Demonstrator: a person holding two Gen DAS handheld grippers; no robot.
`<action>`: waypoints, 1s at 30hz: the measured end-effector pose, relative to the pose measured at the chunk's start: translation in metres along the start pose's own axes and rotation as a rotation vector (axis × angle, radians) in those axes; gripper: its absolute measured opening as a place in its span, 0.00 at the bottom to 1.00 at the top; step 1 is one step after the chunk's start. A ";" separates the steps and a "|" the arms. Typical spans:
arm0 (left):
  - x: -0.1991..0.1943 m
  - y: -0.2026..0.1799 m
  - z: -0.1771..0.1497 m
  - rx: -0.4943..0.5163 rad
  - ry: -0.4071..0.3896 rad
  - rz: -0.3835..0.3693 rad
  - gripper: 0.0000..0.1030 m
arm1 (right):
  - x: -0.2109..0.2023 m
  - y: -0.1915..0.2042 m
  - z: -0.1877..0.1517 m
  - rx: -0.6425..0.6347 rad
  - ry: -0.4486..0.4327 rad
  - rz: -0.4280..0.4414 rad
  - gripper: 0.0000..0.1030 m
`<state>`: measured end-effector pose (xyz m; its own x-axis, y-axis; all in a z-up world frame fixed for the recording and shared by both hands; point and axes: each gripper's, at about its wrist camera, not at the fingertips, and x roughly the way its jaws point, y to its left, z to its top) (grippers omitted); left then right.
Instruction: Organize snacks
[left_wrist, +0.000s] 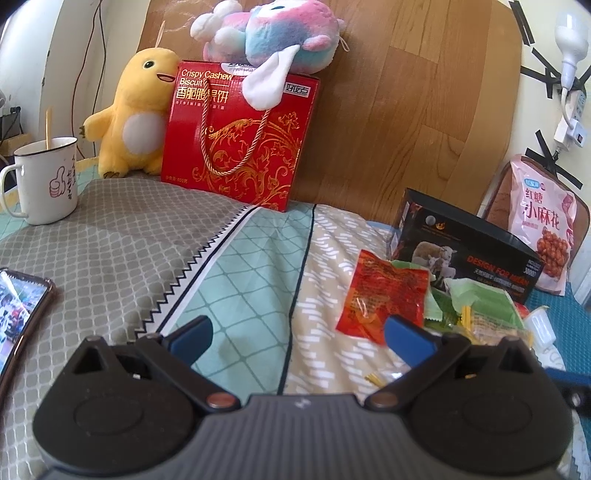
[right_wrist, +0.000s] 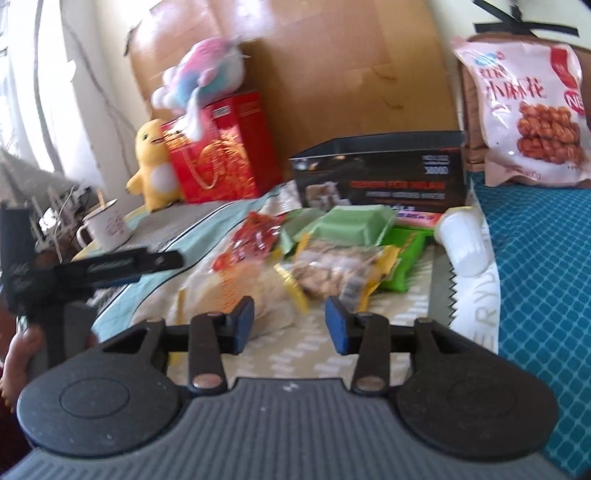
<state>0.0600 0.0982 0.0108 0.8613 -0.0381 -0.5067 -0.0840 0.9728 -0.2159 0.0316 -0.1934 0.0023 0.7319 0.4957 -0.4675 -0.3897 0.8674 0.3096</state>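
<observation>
A pile of small snack packets lies on the bed in front of an open black box (left_wrist: 476, 254) (right_wrist: 380, 173). It holds a red packet (left_wrist: 382, 295) (right_wrist: 255, 236), pale green packets (left_wrist: 484, 299) (right_wrist: 351, 229), a bright green packet (right_wrist: 402, 258) and a clear yellow-edged packet (right_wrist: 332, 273). My left gripper (left_wrist: 299, 332) is open and empty, low over the bedding left of the red packet. My right gripper (right_wrist: 290, 321) is open and empty just in front of the yellow-edged packet. The left gripper also shows at the left of the right wrist view (right_wrist: 110, 266).
A red biscuit gift box (left_wrist: 236, 136) (right_wrist: 225, 147) stands at the back with a pastel plush (left_wrist: 273, 37) on it and a yellow plush (left_wrist: 133, 114) beside it. A white mug (left_wrist: 46, 181), a phone (left_wrist: 18, 310), a pink snack bag (left_wrist: 546, 225) (right_wrist: 532, 114) and a white cup (right_wrist: 461, 240) lie around.
</observation>
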 end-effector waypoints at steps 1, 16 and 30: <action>-0.001 0.000 0.000 0.001 -0.002 -0.003 1.00 | 0.004 -0.003 0.002 0.019 0.004 0.009 0.46; 0.000 0.004 0.000 -0.005 0.020 -0.042 1.00 | -0.006 0.019 -0.023 0.007 0.099 0.152 0.34; -0.029 -0.013 -0.002 0.049 0.217 -0.321 0.72 | -0.003 0.045 -0.028 -0.345 0.107 0.096 0.68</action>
<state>0.0348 0.0866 0.0266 0.7134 -0.3848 -0.5856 0.2015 0.9131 -0.3545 -0.0037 -0.1551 -0.0056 0.6275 0.5616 -0.5393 -0.6327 0.7715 0.0671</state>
